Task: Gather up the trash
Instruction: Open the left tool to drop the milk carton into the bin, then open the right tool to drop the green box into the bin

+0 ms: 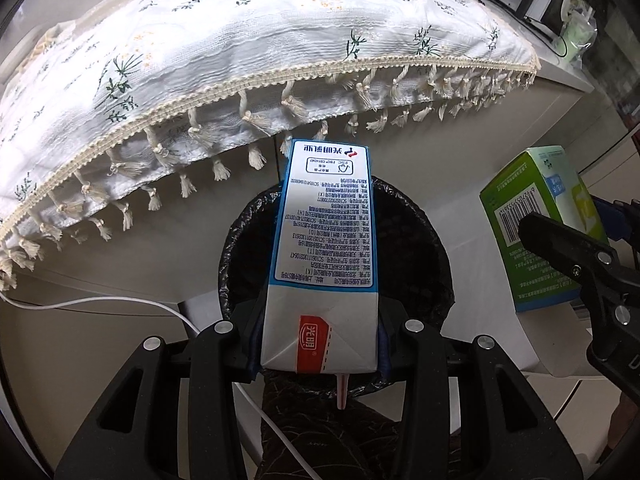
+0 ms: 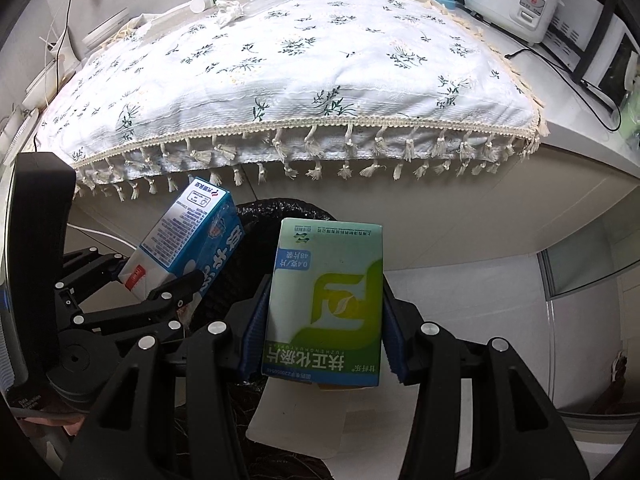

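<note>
Bin [image 1: 434,236] lined with a black plastic bag is sitting directly beneath the left gripper [image 1: 320,340], which is clamping a blue-and-white milk carton [image 1: 326,248] partway closed, long axis pointing down into the opening. The right gripper [image 2: 324,328] is gripping a green cardboard medicine box [image 2: 326,304] just beside the bin's rim, so the left is nearer. Two held items; one crumpled white tissue [image 2: 228,10] and one small white bottle [image 2: 202,0] are waiting on the floral tablecloth [image 2: 300,76] beyond the bin.

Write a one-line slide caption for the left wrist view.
Left tongs grip a blue milk carton above the black-lined bin, right tongs holding a green box alongside.
</note>
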Motion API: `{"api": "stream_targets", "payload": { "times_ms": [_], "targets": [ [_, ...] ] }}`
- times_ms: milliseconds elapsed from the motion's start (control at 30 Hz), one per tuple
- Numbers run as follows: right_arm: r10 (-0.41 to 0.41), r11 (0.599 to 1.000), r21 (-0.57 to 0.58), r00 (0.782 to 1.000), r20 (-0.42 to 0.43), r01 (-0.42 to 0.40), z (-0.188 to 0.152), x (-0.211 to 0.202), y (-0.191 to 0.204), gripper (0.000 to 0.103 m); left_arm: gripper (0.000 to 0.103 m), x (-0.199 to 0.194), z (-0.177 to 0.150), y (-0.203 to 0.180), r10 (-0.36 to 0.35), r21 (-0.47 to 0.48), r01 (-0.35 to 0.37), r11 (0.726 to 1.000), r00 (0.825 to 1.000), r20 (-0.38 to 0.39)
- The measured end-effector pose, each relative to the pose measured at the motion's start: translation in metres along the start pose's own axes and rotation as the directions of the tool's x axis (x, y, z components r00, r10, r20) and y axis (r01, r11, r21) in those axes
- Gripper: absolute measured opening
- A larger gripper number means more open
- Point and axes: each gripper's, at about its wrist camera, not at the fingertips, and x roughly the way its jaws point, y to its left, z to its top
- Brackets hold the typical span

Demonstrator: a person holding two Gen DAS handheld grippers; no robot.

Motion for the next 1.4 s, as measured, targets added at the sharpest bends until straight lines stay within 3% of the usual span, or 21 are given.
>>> {"api": "stream_targets", "payload": {
  "times_ms": [133, 600, 1400],
  "targets": [
    [-0.005, 1.0, 0.003, 1.0, 0.005, 0.005, 0.002, -0.001, -0.003, 0.047, 0.048, -0.002, 0.002, -0.004, -0.002, -0.005, 0.002, 1.0, 1.0, 0.01],
    [0.021, 0.999, 0.036, 1.0, 0.008, -0.021, 0.014, 0.005, -0.011, 0.047, 0.094, -0.033, 0.007, 0.016, 0.037, -0.097, -0.027, 0.995, 0.994, 0.106],
    [0.085, 0.994, -0.067, 0.996, -0.029, -0.087, 0.037, 0.045, 0.04, 0.048, 0.097, -0.058, -0.006, 0.081, 0.156, -0.276, -0.124, 0.953, 0.983, 0.096]
  ]
}}
